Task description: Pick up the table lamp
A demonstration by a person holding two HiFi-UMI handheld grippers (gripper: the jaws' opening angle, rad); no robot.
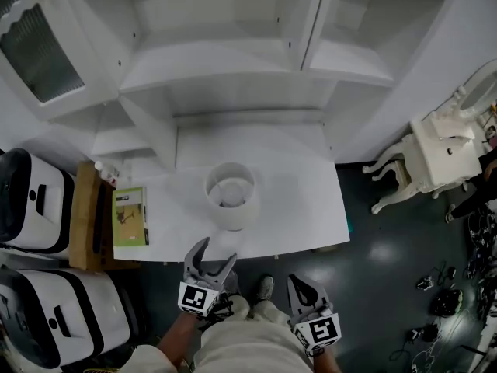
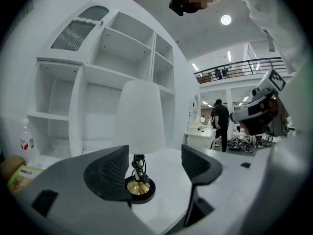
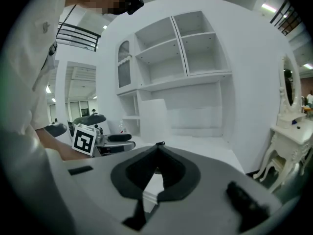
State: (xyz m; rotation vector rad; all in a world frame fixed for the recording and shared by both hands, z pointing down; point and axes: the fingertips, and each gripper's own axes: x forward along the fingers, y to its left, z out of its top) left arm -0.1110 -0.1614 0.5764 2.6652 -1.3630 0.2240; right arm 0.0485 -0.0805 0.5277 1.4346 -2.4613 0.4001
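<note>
The table lamp (image 1: pixel 231 196) stands upright near the front of the white table (image 1: pixel 303 208). It has a white shade (image 2: pixel 139 115), a thin stem wrapped with black cord, and a brass foot on a black base (image 2: pixel 140 188). My left gripper (image 1: pixel 217 252) is at the table's front edge just before the lamp, open. In the left gripper view (image 2: pixel 151 168) the lamp's stem shows between the jaws, with neither pad touching it. My right gripper (image 1: pixel 298 283) hangs below the table edge, to the right, shut and empty. In the right gripper view (image 3: pixel 157 149) the shade (image 3: pixel 154 119) is ahead.
A green booklet (image 1: pixel 130 216) lies at the table's left end beside a wooden crate (image 1: pixel 84 217) and a small bottle (image 1: pixel 106 172). White shelves (image 1: pixel 233 61) rise behind the table. White cases (image 1: pixel 31 200) stand at the left, a white dressing table (image 1: pixel 443 150) at the right. People (image 2: pixel 221 122) stand far off.
</note>
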